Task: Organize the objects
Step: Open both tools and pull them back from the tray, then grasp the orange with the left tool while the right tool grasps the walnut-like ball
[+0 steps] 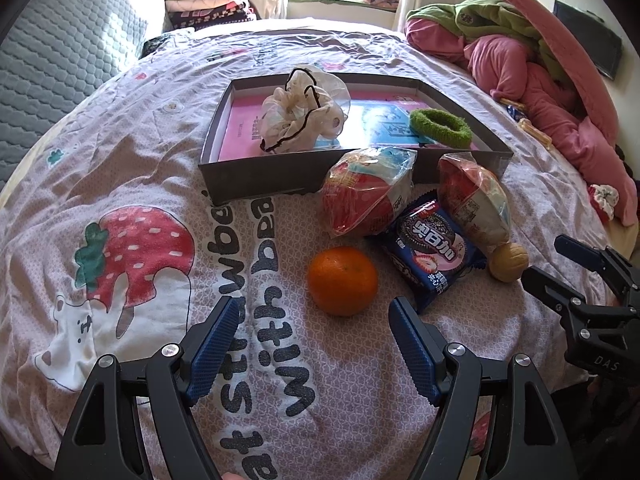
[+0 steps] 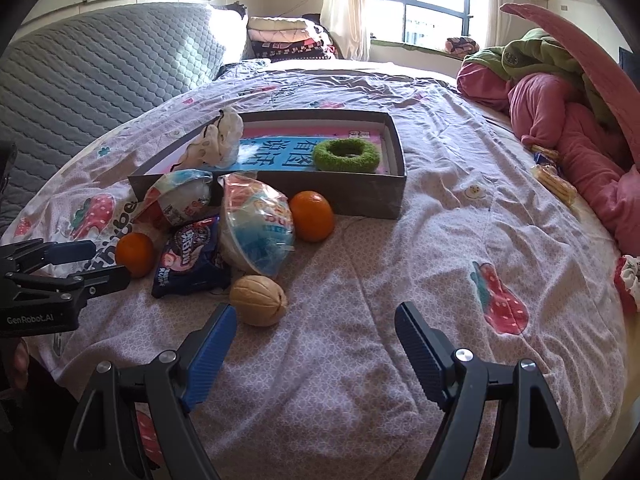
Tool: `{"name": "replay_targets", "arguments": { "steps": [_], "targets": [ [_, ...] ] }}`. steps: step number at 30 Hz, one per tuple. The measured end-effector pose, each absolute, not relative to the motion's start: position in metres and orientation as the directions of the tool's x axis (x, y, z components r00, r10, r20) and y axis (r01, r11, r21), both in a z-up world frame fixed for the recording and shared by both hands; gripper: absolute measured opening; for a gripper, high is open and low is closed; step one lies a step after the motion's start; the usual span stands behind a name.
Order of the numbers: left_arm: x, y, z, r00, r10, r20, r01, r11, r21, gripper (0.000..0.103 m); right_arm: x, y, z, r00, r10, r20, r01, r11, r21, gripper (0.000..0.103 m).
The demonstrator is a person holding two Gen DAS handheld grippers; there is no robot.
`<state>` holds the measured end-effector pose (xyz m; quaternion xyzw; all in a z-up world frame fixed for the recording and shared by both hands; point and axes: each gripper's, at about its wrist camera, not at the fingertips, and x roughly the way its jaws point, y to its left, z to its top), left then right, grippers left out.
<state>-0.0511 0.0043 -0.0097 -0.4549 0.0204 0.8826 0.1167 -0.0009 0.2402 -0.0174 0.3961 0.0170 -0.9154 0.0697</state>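
A grey shallow box point(image 1: 260, 184) on the bedspread holds a white scrunchie point(image 1: 304, 108) and a green scrunchie point(image 1: 440, 122). In front of it lie two red-and-white snack bags point(image 1: 364, 192) point(image 1: 476, 196), a blue cookie packet point(image 1: 432, 252), a walnut point(image 1: 508, 262) and an orange point(image 1: 343, 280). My left gripper point(image 1: 316, 314) is open, with that orange just ahead of its tips. My right gripper point(image 2: 316, 314) is open and empty, and the walnut point(image 2: 259, 300) sits by its left finger. A second orange point(image 2: 312, 216) rests against the box wall point(image 2: 360, 196).
A pile of pink and green bedding point(image 1: 540, 80) fills the right side. A grey quilted mattress point(image 1: 60, 60) leans at the left, and folded blankets point(image 1: 208, 4) are stacked at the back. Yellow snack packs point(image 2: 554, 184) and a floral scrunchie point(image 1: 604, 196) lie near the pink pile.
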Motion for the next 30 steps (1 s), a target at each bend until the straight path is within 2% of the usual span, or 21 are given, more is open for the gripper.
{"name": "replay_targets", "arguments": {
  "steps": [23,30],
  "targets": [
    [-0.067,0.007,-0.023,-0.554,0.194,-0.81,-0.205,-0.974,-0.094,0.079,-0.017,0.218,-0.03,-0.647,-0.111,-0.754,0.172,-0.985,-0.002,0.08],
    [-0.07,0.011,-0.024,-0.558,0.184,-0.809,-0.202,-0.976,-0.082,0.076,-0.021,0.212,-0.034,-0.64,-0.11,-0.76,0.177,-0.984,-0.006,0.068]
  ]
}}
